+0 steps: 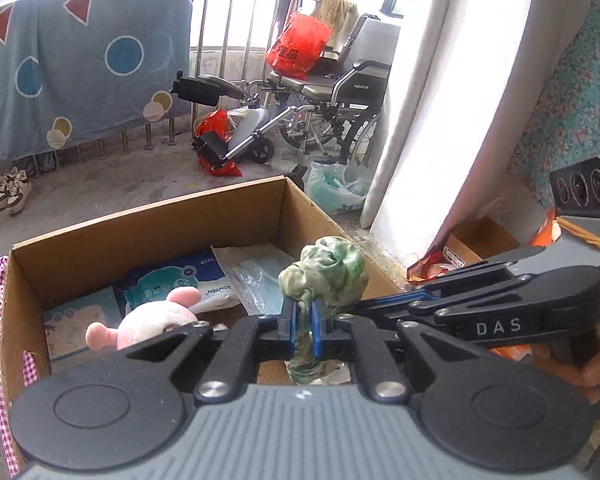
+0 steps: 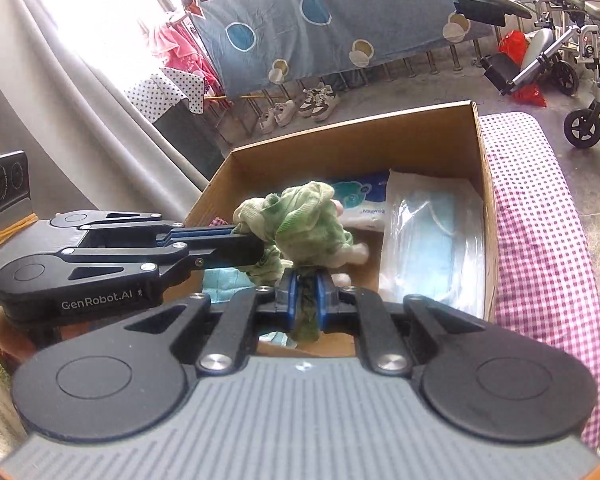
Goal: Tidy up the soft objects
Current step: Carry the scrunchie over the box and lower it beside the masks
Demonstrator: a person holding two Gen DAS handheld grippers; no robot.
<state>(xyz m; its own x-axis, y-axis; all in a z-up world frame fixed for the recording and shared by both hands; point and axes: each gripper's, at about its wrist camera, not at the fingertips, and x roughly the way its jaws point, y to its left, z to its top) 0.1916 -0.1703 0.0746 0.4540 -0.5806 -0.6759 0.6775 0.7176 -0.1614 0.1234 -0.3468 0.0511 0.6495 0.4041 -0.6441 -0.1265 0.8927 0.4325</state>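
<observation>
Nearest the left wrist camera, the left gripper point(image 1: 304, 312) was clamped tight on a bunched green cloth point(image 1: 327, 270), the blue pads pinching a twisted strand of it while the rest bulged above the fingertips. The right gripper point(image 1: 351, 307) came in from the right side of that view and was closed on the same cloth from the side. In the right wrist view the right gripper point(image 2: 307, 294) pinched the cloth point(image 2: 296, 222) the same way, and the left gripper point(image 2: 256, 246) reached in from the left and bit into the bundle. A person's hand point(image 1: 591, 372) showed at the right edge of the left view, under the right gripper's handle.

The cloth was held between the two grippers above an open cardboard box point(image 1: 148, 220). Beneath it, inside the box, lay a pink plush toy point(image 1: 148, 322), a blue and white packet point(image 1: 180, 276) and a clear bag of blue face masks point(image 2: 431, 240). The box stood on a pink checked cloth point(image 2: 539, 216).

Farther back on the concrete floor stood a wheelchair point(image 1: 339, 92) with a red plastic bag point(image 1: 298, 46) on its seat, and sneakers point(image 1: 12, 192) near a railing. A blue sheet with circles and triangles point(image 1: 80, 64) hung over the railing, and a white curtain point(image 1: 439, 100) hung at the right.
</observation>
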